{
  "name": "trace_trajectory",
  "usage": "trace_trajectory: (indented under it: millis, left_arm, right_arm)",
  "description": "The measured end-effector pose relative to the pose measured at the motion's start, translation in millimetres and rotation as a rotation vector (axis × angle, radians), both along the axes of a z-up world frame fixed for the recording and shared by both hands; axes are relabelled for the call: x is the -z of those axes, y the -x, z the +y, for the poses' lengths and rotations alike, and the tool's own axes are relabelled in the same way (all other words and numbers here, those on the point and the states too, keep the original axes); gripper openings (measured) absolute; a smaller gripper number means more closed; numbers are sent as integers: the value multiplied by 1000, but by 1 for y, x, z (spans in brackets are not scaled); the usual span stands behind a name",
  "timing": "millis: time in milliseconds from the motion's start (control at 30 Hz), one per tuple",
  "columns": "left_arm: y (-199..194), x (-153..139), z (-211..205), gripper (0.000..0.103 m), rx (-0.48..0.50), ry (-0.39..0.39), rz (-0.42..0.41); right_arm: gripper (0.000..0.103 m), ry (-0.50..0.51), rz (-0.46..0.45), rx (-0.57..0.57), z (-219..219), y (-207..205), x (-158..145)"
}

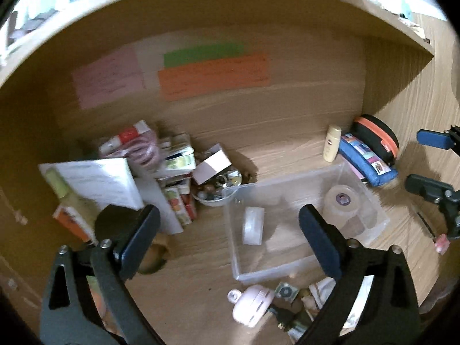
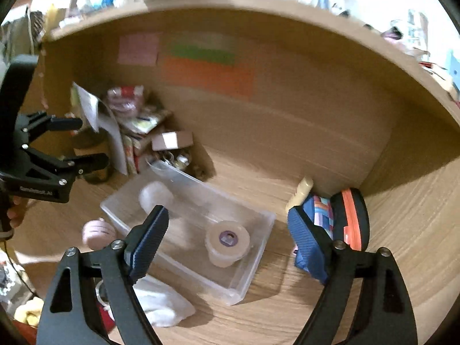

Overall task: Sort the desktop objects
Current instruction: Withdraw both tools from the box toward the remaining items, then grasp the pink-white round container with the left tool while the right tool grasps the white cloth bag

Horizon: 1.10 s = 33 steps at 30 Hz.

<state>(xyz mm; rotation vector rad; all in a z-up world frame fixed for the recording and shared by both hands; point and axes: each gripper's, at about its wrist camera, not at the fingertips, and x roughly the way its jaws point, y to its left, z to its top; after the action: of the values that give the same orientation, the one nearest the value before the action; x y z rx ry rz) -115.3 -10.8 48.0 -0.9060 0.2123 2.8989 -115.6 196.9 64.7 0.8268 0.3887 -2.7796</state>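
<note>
While both jaws stand released with nothing between them, the left gripper (image 1: 230, 230) and right gripper (image 2: 230, 241) are held above the clear bin (image 2: 260, 256). One tape roll (image 2: 227, 241) is seen inside, at 12 o'clock.

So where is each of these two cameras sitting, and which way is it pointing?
Left wrist: on the left gripper, looking forward and down along its open fingers at the clear bin; the right gripper shows at right.
Right wrist: on the right gripper, looking down at the same clear bin; the left gripper and a bit of a hand show at left.
Shared: bin, tape roll, blue pouch, wooden desk.
</note>
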Motion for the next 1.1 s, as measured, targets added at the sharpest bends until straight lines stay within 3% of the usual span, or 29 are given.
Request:
trace_trajectory:
  millis: [133, 433, 700, 1100]
  left_arm:
    - [-18, 5, -11, 100, -27, -7, -4]
    - [-50, 41, -40, 100, -40, -103, -2]
    - [-57, 78, -46, 100, -83, -80, -49]
    - [-46, 134, -35, 100, -50, -94, -176]
  right_arm:
    - [101, 44, 27, 11, 8, -14, -3]
    - [101, 15, -16, 35, 5, -33, 27]
    - [101, 47, -153, 0, -4, -34, 72]
    - [101, 119, -279, -33, -16, -34, 120]
